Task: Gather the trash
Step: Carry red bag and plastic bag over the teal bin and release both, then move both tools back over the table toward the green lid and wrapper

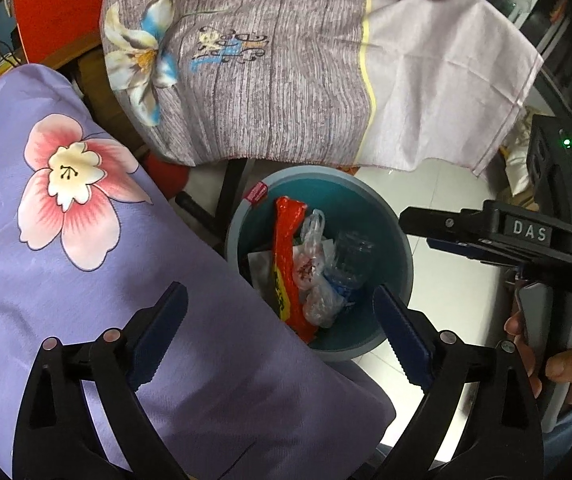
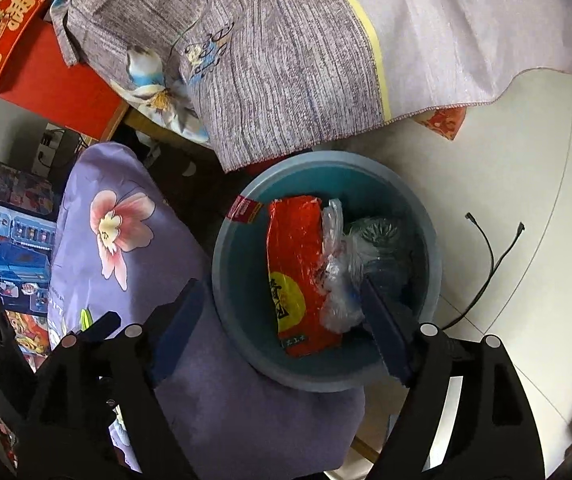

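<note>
Left gripper (image 1: 279, 332): jaws spread wide, nothing between them. Its left finger sits over the lilac flowered cloth (image 1: 65, 240); its right finger overlaps the near rim of the bin.

Teal bin (image 1: 366, 208) stands on the white tiled floor (image 1: 446, 288), directly ahead of and below the left gripper, partly tucked under the edge of the lilac cloth. Contents, seen from the left wrist: red snack wrapper (image 1: 286, 264) standing on end toward the left side; crumpled clear plastic bag (image 1: 314, 272) just right of it, touching; a clear plastic bottle (image 1: 350, 260) further right; white paper scrap (image 1: 259, 264) behind the wrapper.

Right gripper (image 2: 281, 320) — jaws also wide apart, empty. The bin (image 2: 241, 280) lies ahead between its fingers; the right finger tip overlaps the bin's interior, the left finger lies over the lilac cloth (image 2: 117, 240). In the left wrist view this gripper (image 1: 410, 224) enters from the right, beside the bin and above the floor.

Beyond the bin: grey-purple draped cloth (image 1: 286, 80), hanging edge just past the far rim. Black cable (image 2: 486, 264) on the floor — right of the right gripper, apart from the bin.
</note>
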Available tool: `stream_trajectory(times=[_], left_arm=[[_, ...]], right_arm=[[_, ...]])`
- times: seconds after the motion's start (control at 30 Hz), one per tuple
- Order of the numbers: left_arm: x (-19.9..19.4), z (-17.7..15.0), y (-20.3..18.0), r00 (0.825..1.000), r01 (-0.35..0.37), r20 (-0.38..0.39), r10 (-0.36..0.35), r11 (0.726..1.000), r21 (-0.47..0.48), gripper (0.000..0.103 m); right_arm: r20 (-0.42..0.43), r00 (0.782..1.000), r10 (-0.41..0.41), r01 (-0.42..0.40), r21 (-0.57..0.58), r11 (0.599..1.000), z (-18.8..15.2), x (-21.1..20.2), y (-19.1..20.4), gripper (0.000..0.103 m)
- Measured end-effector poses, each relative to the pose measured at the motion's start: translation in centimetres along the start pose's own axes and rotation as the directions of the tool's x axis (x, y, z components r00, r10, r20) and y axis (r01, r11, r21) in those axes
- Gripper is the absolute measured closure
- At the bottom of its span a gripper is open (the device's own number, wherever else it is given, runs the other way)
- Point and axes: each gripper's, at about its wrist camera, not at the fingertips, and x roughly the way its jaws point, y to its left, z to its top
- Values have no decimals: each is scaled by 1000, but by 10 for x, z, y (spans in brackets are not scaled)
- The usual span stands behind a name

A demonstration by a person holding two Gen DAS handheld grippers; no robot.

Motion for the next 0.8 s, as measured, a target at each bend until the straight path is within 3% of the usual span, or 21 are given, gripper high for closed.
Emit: stream_trajectory(times=[0.67,0.8], left_arm=[[-64,-36,29,996,-7,91,11,999,-43,4],[-78,-49,41,994,-6,109,13,998,-66,4]], right_arm=[[4,1000,-26,27,-72,997,-40,-21,55,24],[-3,999,-40,39,-113,993,-52,-19,77,19]])
